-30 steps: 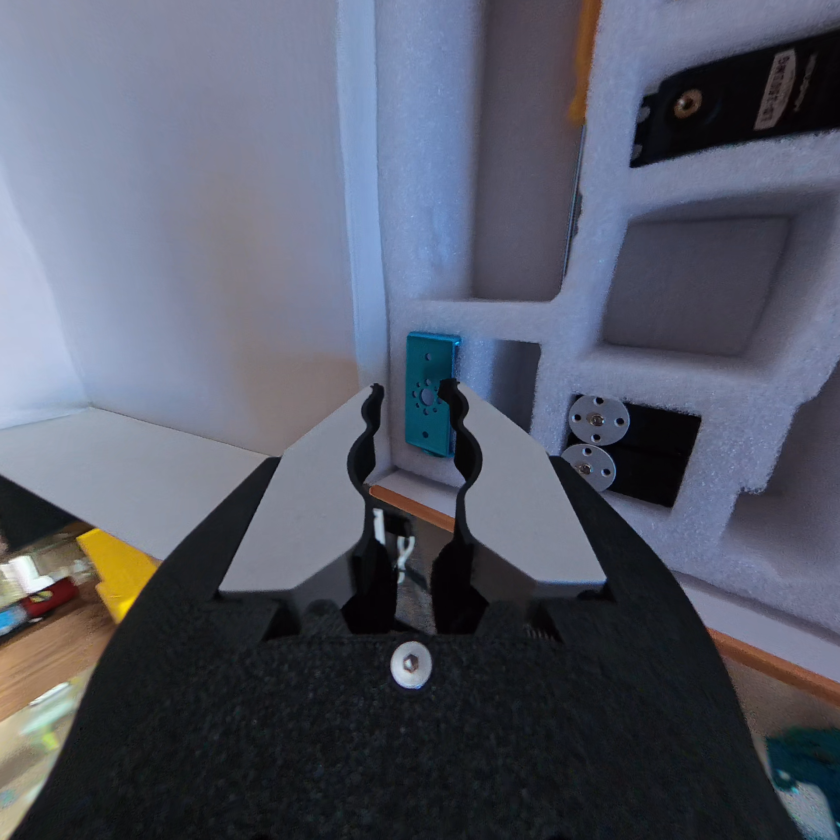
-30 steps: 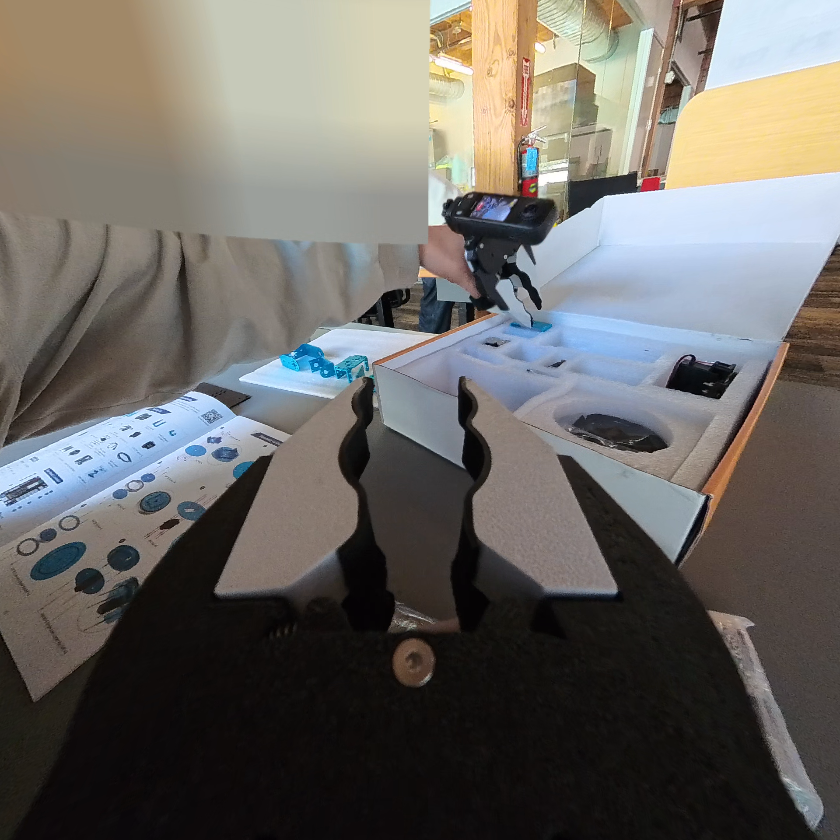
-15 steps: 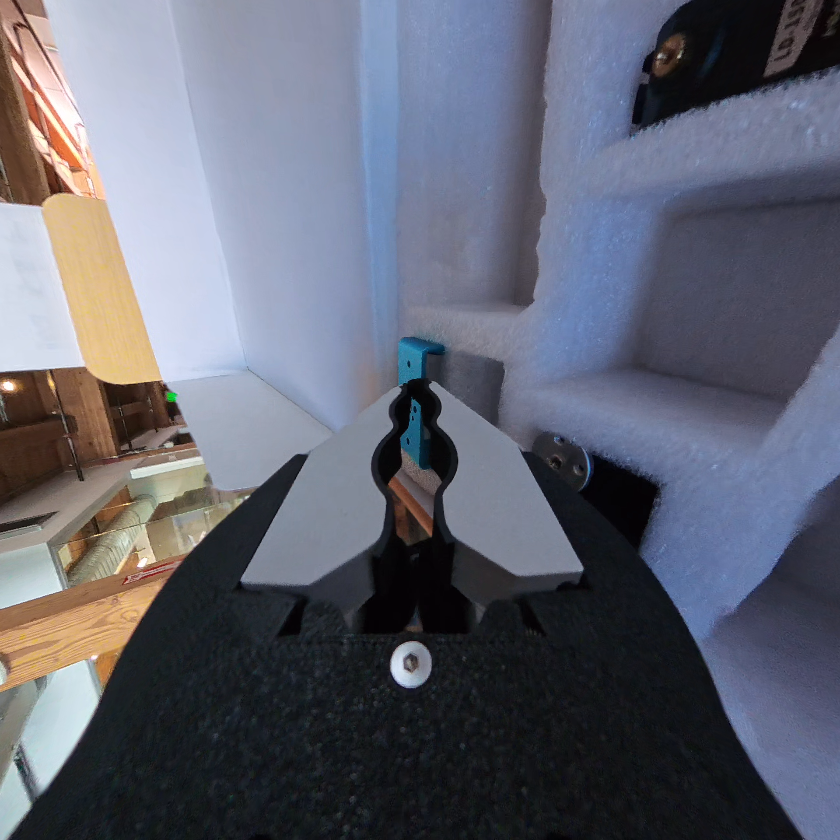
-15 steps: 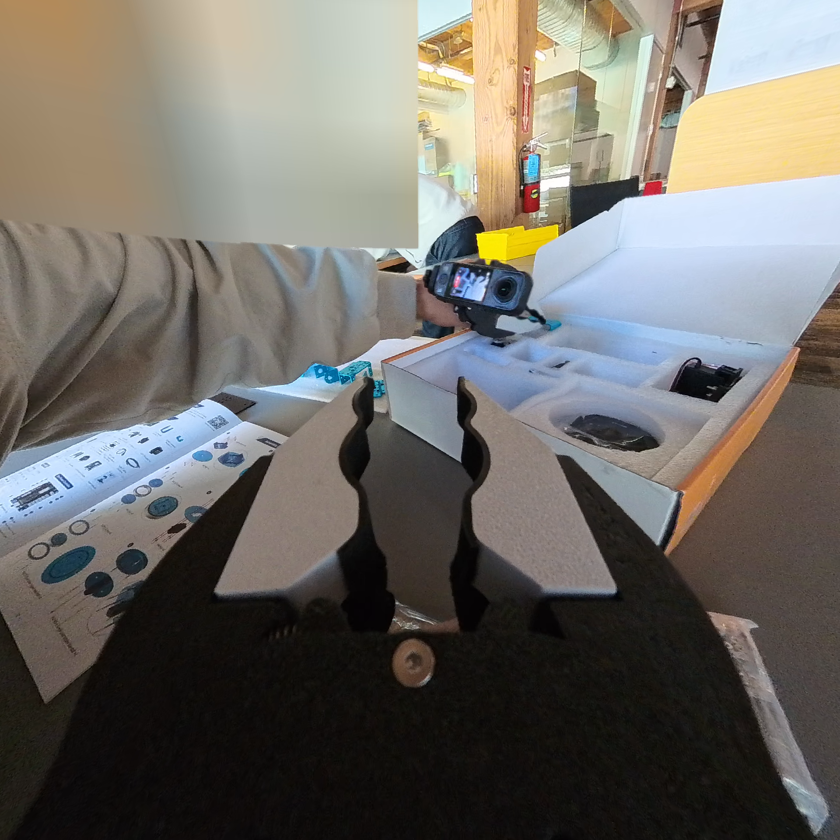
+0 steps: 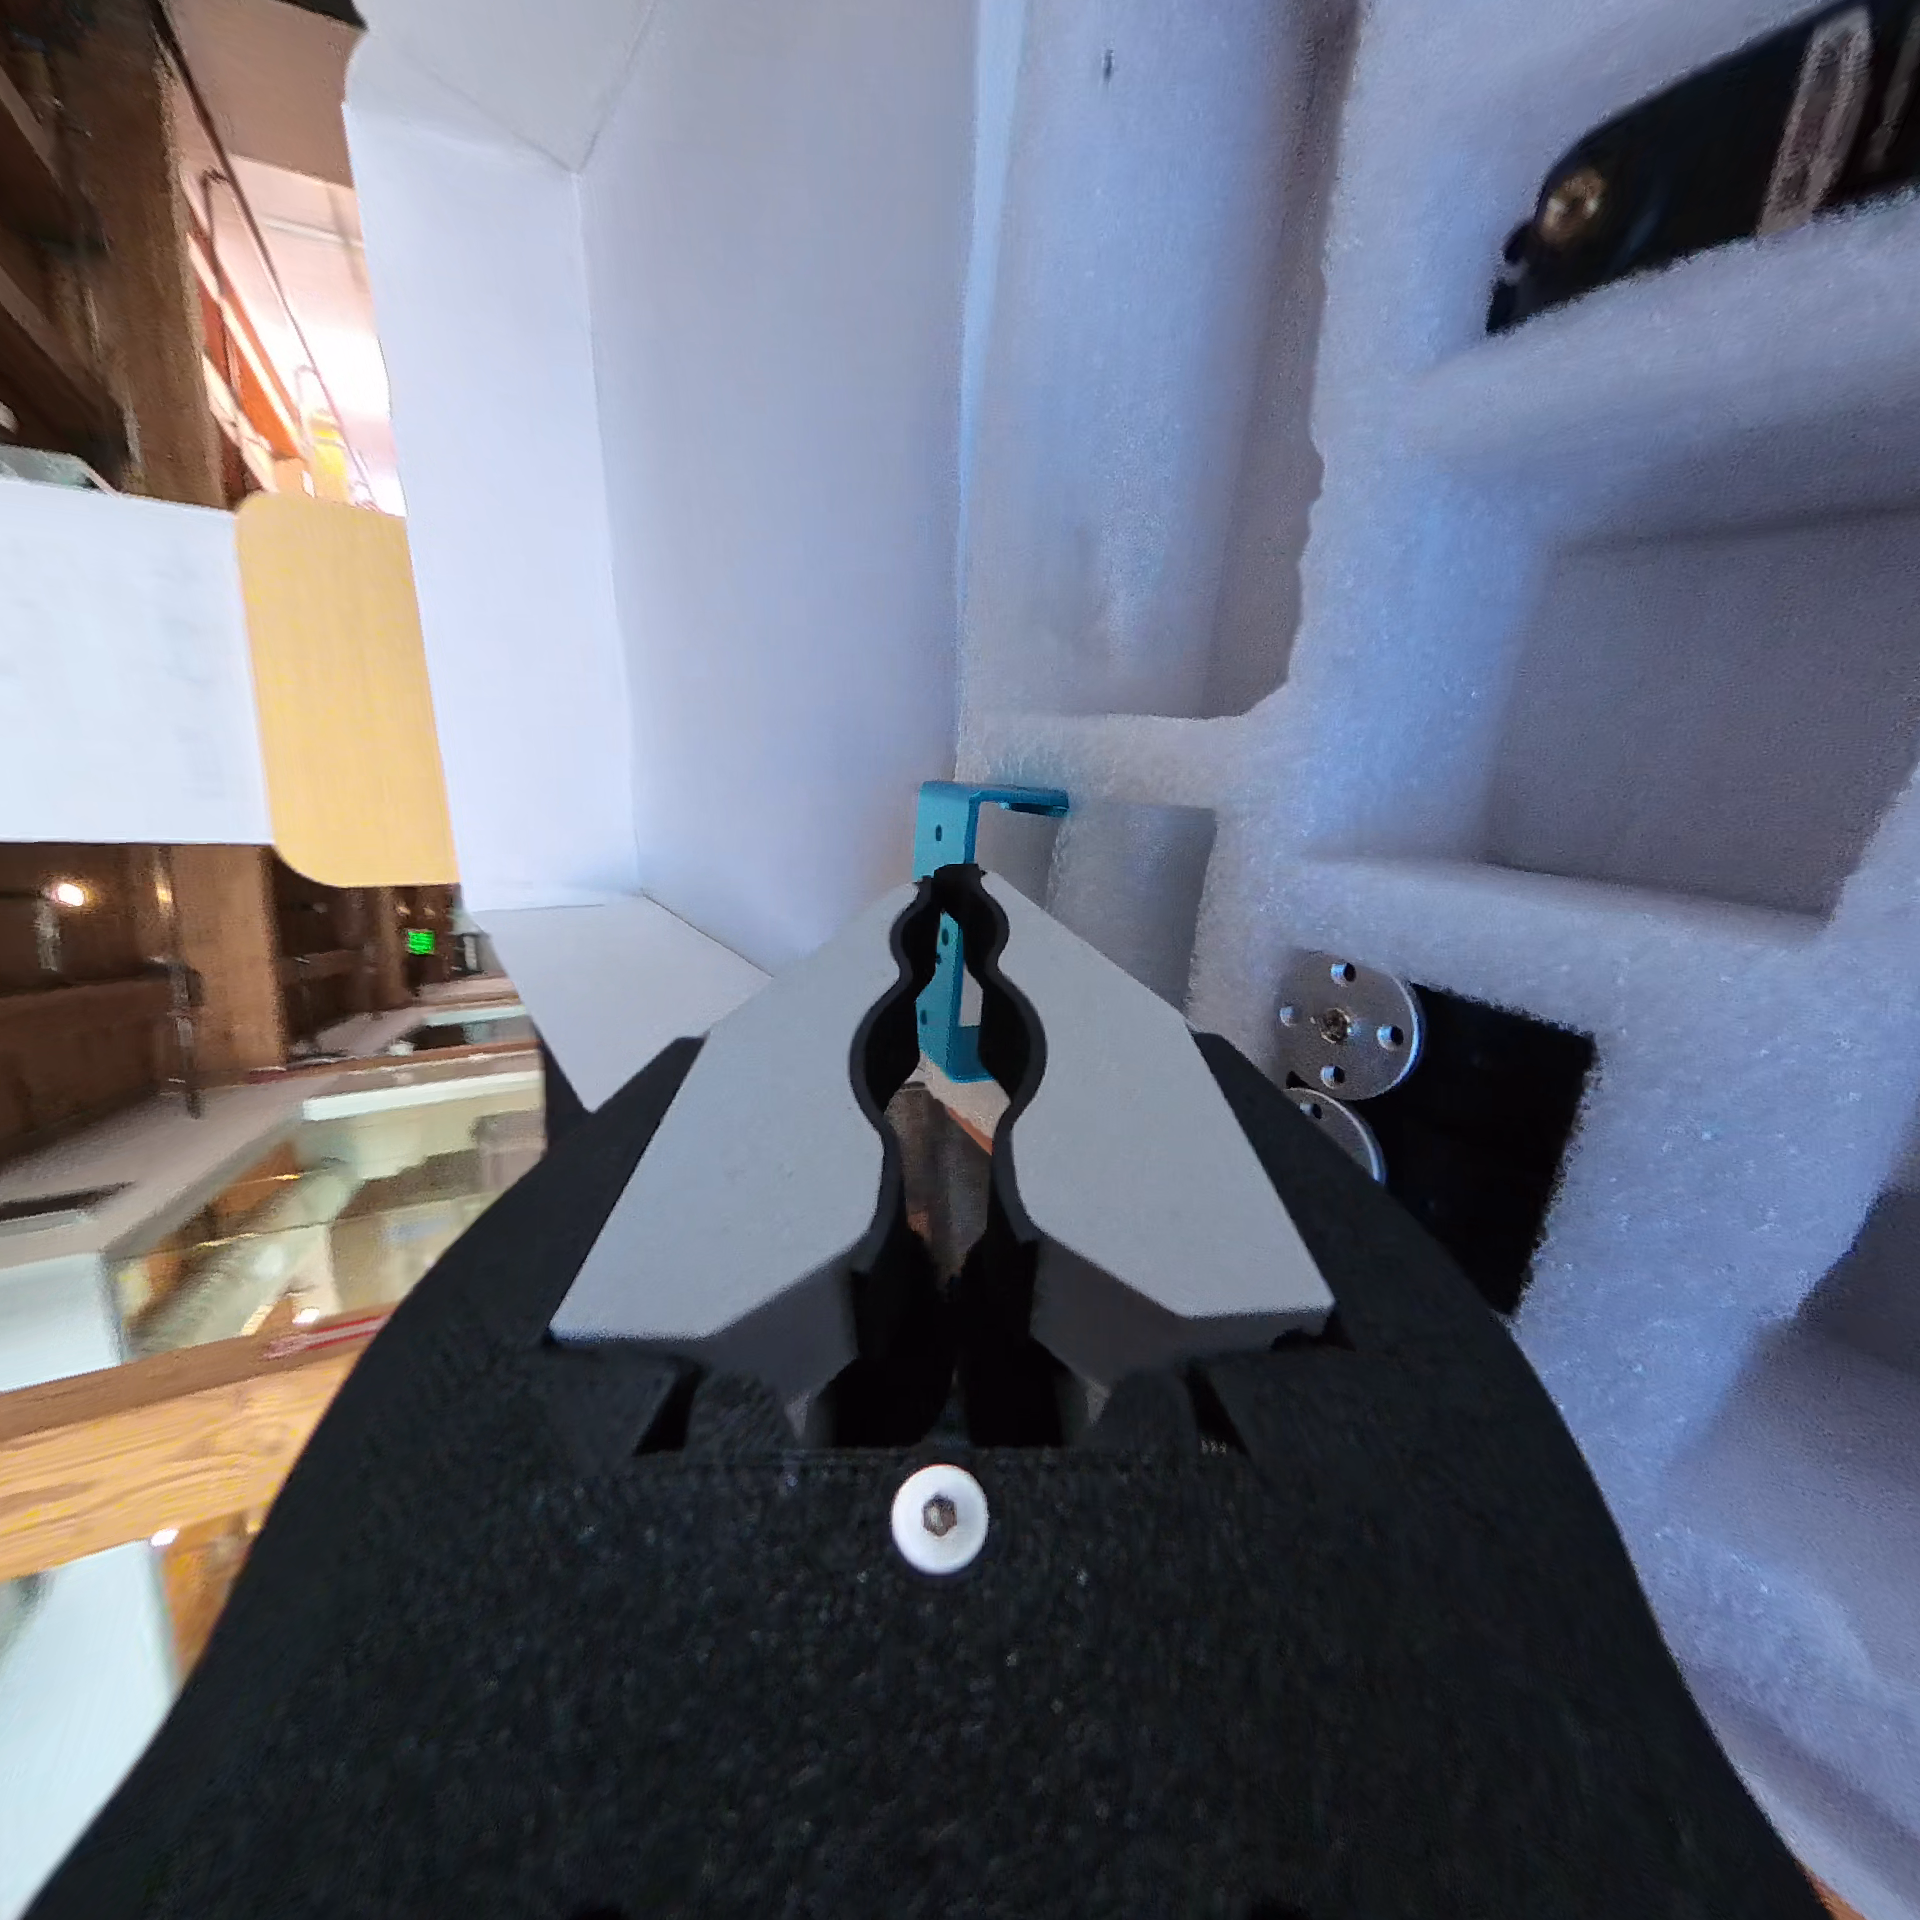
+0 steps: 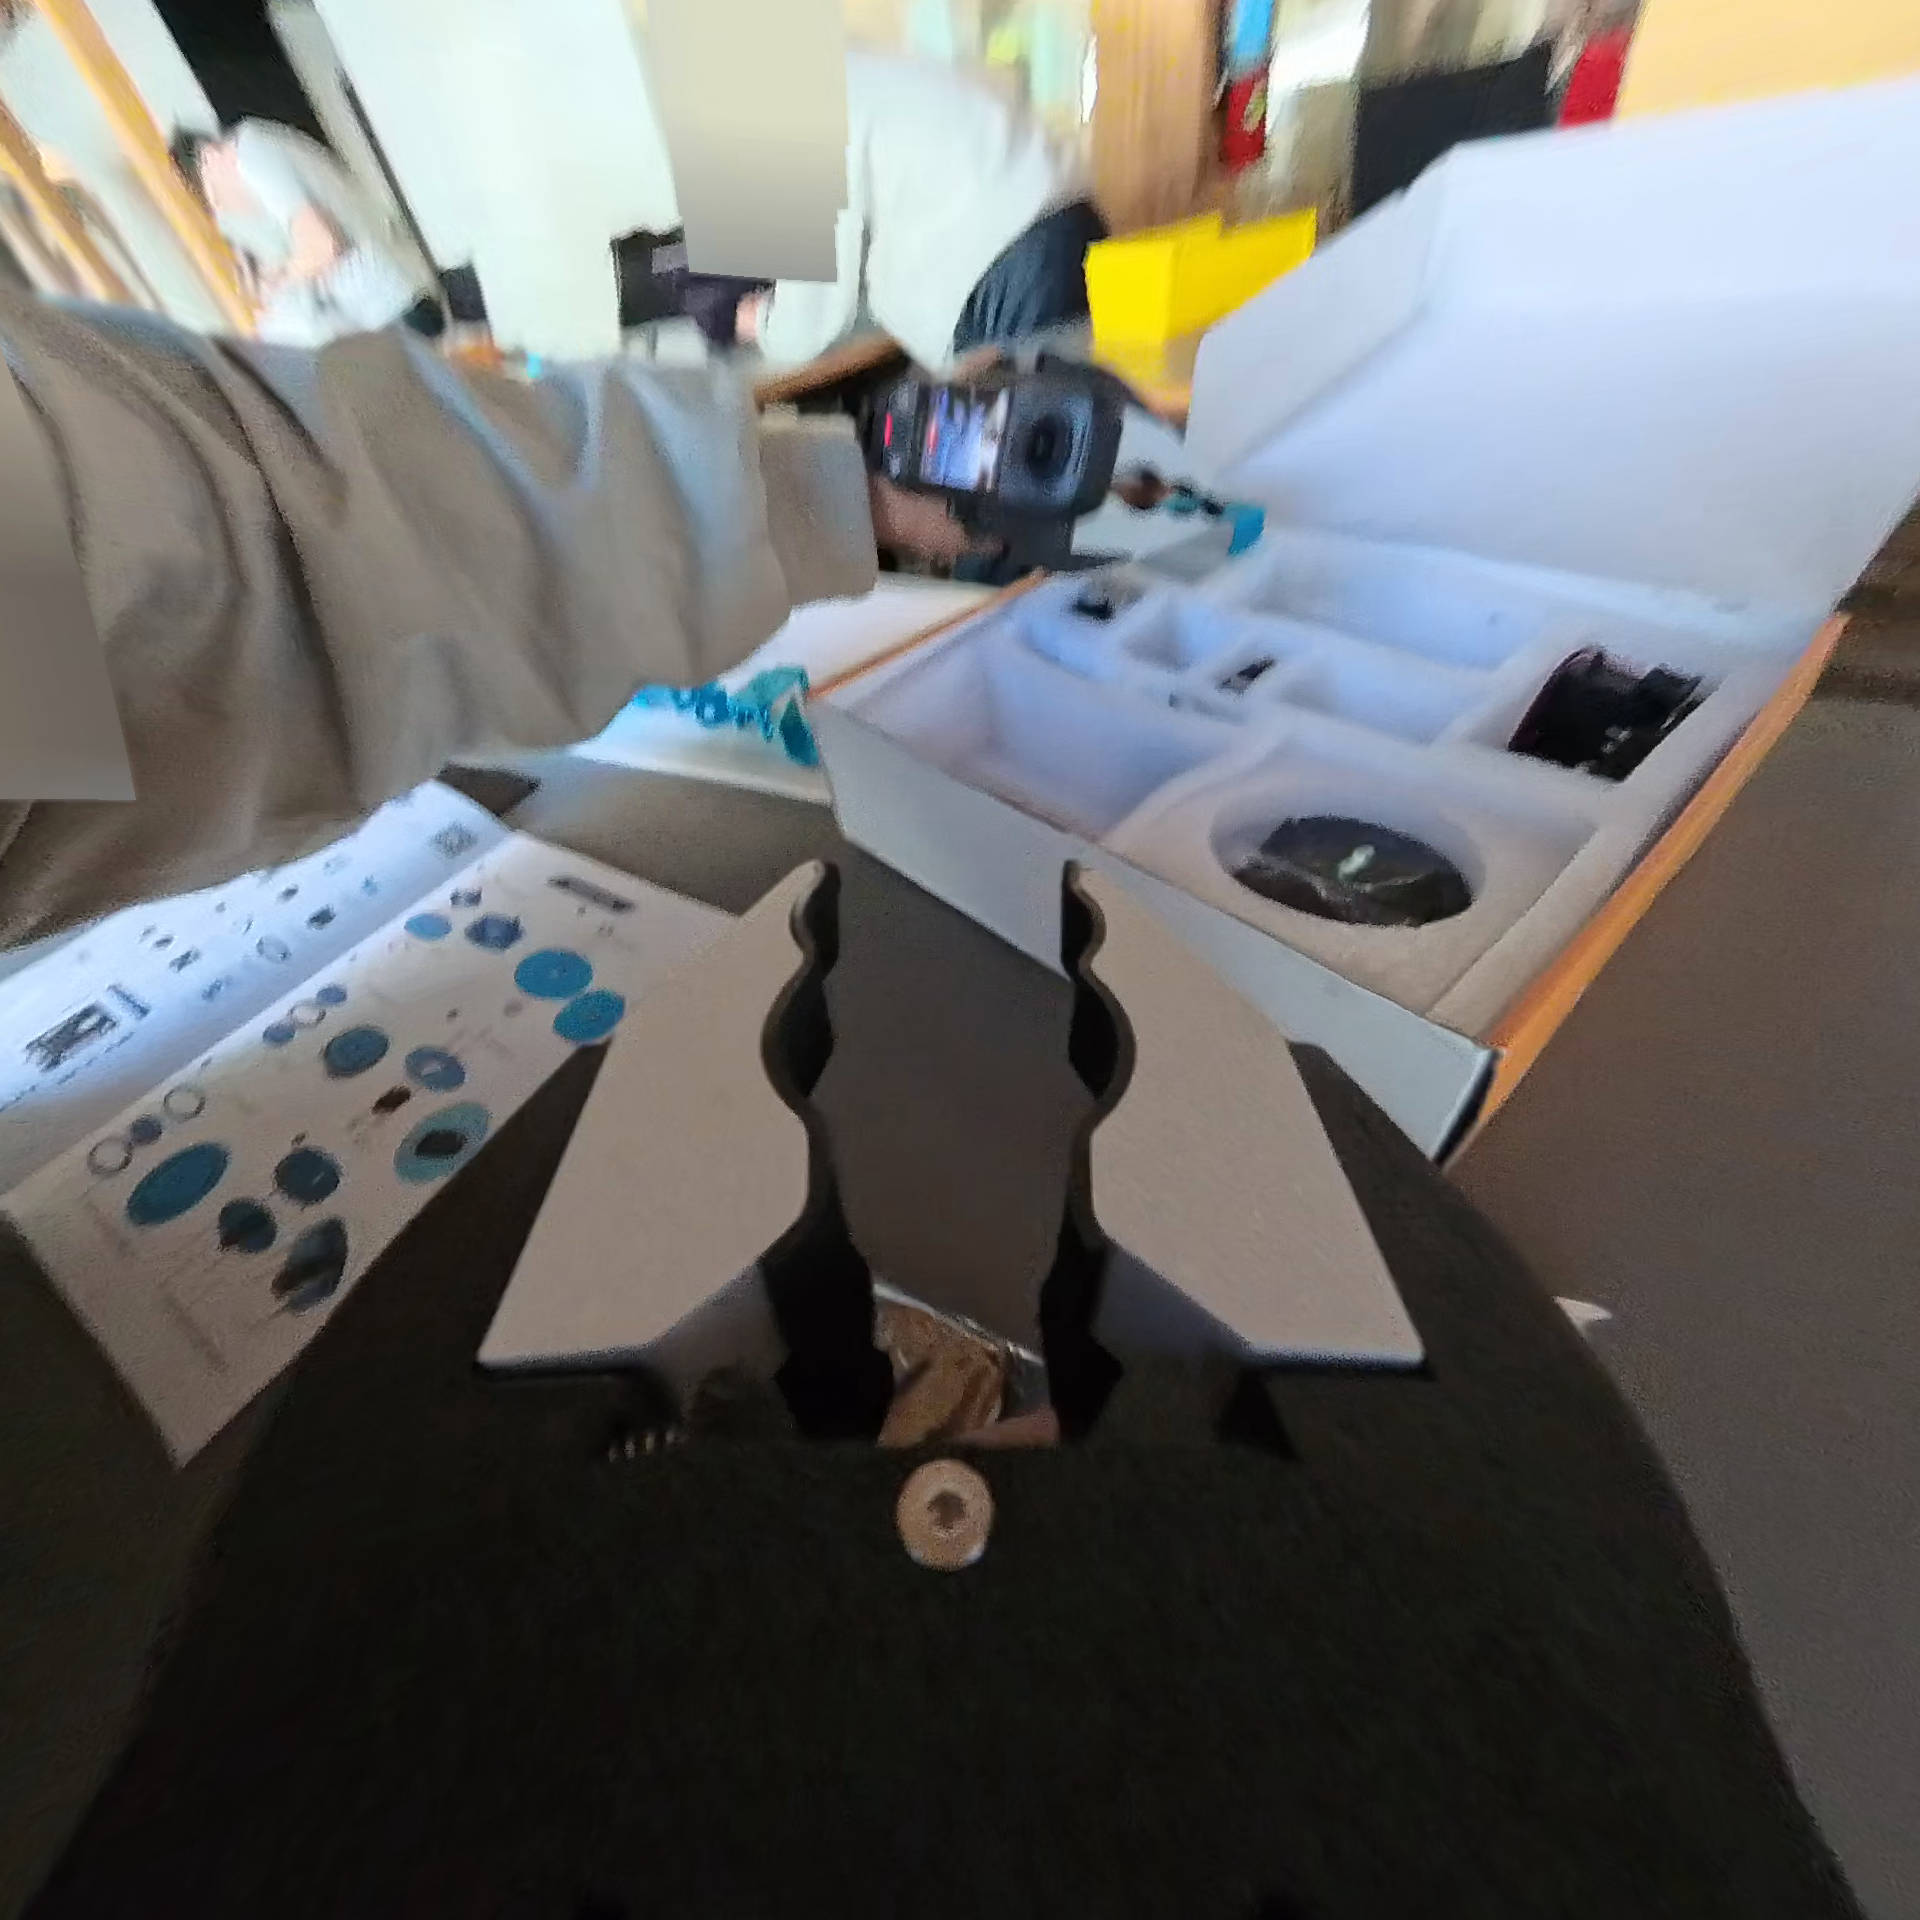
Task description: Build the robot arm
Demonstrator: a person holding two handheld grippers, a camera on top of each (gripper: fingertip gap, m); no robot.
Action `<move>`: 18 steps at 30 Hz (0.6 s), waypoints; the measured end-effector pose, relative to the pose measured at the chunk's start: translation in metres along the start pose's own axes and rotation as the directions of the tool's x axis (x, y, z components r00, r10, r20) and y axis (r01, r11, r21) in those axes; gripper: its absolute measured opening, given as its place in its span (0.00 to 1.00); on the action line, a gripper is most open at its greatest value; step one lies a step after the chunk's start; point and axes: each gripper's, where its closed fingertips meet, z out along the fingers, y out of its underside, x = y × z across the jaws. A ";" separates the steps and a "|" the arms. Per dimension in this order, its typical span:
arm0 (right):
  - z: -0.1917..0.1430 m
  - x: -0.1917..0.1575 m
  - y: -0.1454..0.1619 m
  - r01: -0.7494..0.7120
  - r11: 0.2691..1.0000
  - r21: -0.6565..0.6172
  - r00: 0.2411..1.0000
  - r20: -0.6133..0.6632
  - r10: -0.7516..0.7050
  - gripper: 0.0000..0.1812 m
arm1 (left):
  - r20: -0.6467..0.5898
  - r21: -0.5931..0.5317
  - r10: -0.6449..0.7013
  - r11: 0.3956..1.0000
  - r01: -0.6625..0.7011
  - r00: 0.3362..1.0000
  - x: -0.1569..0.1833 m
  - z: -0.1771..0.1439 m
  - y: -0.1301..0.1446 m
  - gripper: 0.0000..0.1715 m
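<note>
Left hand-held gripper (image 5: 951, 883) pinches blue metal bracket (image 5: 961, 831) above white foam tray (image 5: 1662, 1039): stiff, light, thin; flat side grips best. Right hand-held gripper (image 6: 945, 883) wide, empty.

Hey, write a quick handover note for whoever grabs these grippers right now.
Left gripper: shut on the blue metal bracket, held at the corner of the white foam insert, beside two silver servo discs.
Right gripper: open, holding nothing, above the grey table, between the open parts booklet and the opened box.
More blue parts lie outside the box.
The black servo sits in its foam slot.
</note>
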 end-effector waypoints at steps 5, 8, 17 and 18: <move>0.019 0.045 -0.019 0.187 0.931 -0.312 0.978 -0.033 -0.207 0.25 | 0.008 0.008 0.070 0.997 -0.070 0.998 0.000 -0.002 -0.001 0.01; 0.079 0.076 -0.051 0.257 0.903 -0.344 0.965 0.049 -0.256 0.21 | 0.044 0.036 0.149 0.988 -0.151 0.988 -0.001 -0.004 -0.002 0.01; 0.287 0.135 -0.003 0.212 0.776 -0.594 0.962 0.265 -0.061 0.24 | 0.058 0.074 0.033 0.997 -0.037 0.998 -0.045 -0.020 0.003 0.00; 0.296 0.130 0.000 0.196 0.778 -0.597 0.961 0.275 -0.030 0.24 | 0.063 0.074 0.026 0.997 -0.031 0.998 -0.050 -0.023 0.005 0.00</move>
